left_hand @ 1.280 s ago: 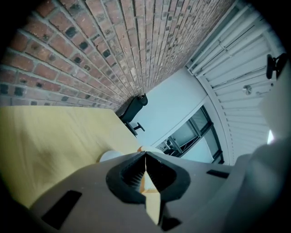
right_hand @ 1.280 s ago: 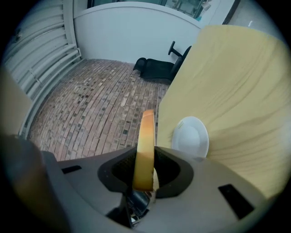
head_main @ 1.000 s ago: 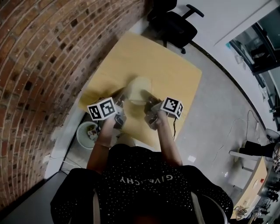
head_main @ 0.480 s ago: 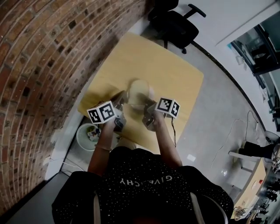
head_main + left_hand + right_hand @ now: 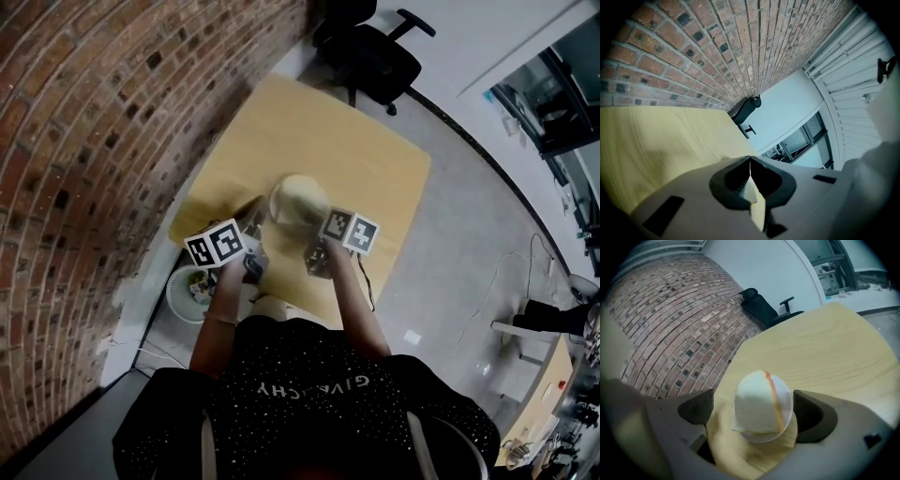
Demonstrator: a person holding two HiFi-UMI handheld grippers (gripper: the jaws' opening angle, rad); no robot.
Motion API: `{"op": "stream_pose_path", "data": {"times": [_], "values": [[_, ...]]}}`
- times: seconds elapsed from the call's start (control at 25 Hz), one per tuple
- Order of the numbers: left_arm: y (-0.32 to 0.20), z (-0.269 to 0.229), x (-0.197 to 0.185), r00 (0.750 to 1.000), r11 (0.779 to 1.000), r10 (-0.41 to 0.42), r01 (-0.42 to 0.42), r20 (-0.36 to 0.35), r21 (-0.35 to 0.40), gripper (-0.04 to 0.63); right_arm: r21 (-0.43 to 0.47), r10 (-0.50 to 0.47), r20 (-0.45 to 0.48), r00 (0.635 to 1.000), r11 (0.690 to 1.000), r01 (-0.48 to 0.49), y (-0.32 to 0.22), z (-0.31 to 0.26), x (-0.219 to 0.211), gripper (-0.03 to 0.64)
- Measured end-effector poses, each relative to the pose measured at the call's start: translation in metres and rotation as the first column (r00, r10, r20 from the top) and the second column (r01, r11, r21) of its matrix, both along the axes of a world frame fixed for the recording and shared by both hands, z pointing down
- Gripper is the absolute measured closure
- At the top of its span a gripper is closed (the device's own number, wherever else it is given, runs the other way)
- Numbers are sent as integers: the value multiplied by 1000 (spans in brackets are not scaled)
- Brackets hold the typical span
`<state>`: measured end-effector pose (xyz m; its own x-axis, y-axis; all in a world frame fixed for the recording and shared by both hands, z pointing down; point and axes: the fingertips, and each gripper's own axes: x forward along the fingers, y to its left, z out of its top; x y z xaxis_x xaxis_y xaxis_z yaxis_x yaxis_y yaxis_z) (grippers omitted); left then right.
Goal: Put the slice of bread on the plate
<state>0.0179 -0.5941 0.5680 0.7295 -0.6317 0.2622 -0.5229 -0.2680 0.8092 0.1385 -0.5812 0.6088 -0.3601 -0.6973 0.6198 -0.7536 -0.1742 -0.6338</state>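
A pale slice of bread [image 5: 757,404] with a brown crust edge lies on a small white plate [image 5: 761,437] on the wooden table [image 5: 356,159]. In the head view the bread [image 5: 300,197] shows as a pale round patch just beyond both grippers. My right gripper [image 5: 757,411] has its jaws opening wide. The bread and plate sit between the two dark pads, and neither pad presses on them. My left gripper [image 5: 750,159] is shut with nothing in it and hovers over the table left of the plate. In the head view it [image 5: 253,234] is at the table's near edge.
A brick wall [image 5: 103,122] runs along the table's left side. A black office chair [image 5: 370,52] stands at the far corner. A white bin [image 5: 192,291] with litter sits on the floor below the table's near left edge. A cable hangs off the near right edge.
The right gripper has rolled, so its marker cube now shows two faces, and it sits slightly lower beside the plate. The left gripper has stayed put.
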Motion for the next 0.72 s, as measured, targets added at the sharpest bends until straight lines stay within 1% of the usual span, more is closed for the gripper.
{"op": "stream_pose_path", "data": {"times": [0.08, 0.16, 0.2, 0.24, 0.28, 0.32, 0.48, 0.6, 0.64, 0.72], "values": [[2, -7, 1, 1000, 1000, -1, 1, 1, 6, 583, 8, -4, 7, 1000, 1000, 4, 3, -5, 5, 107], [4, -12, 2, 1000, 1000, -2, 2, 3, 10, 583, 35, -52, 72, 996, 998, 50, 6, -12, 1, 109], [5, -14, 2, 1000, 1000, -3, 3, 3, 13, 583, 48, -74, 117, 990, 997, 69, 7, -17, -3, 123], [6, -16, 3, 1000, 1000, -3, 3, 4, 16, 583, 58, -79, 153, 985, 996, 71, 8, -22, -5, 223], [7, -17, 4, 1000, 1000, -3, 3, 4, 18, 583, 68, -66, 177, 982, 996, 55, 8, -26, -5, 457], [8, -18, 5, 1000, 1000, -4, 4, 5, 19, 583, 78, -52, 198, 979, 996, 37, 9, -31, -4, 606], [12, -16, 12, 1000, 1000, -1, 1, 15, 12, 583, 126, -78, 282, 956, 991, 44, 12, -46, -8, 606], [18, -17, 22, 1000, 1000, 13, -14, 17, 14, 583, 167, -55, 380, 923, 986, -10, 12, -57, -5, 606], [20, -16, 24, 1000, 1000, 18, -18, 18, 11, 583, 172, -56, 392, 918, 985, -13, 14, -59, -5, 606], [23, -17, 26, 999, 1000, 23, -24, 23, 10, 583, 171, -68, 380, 923, 985, 2, 16, -59, -6, 606]]}}
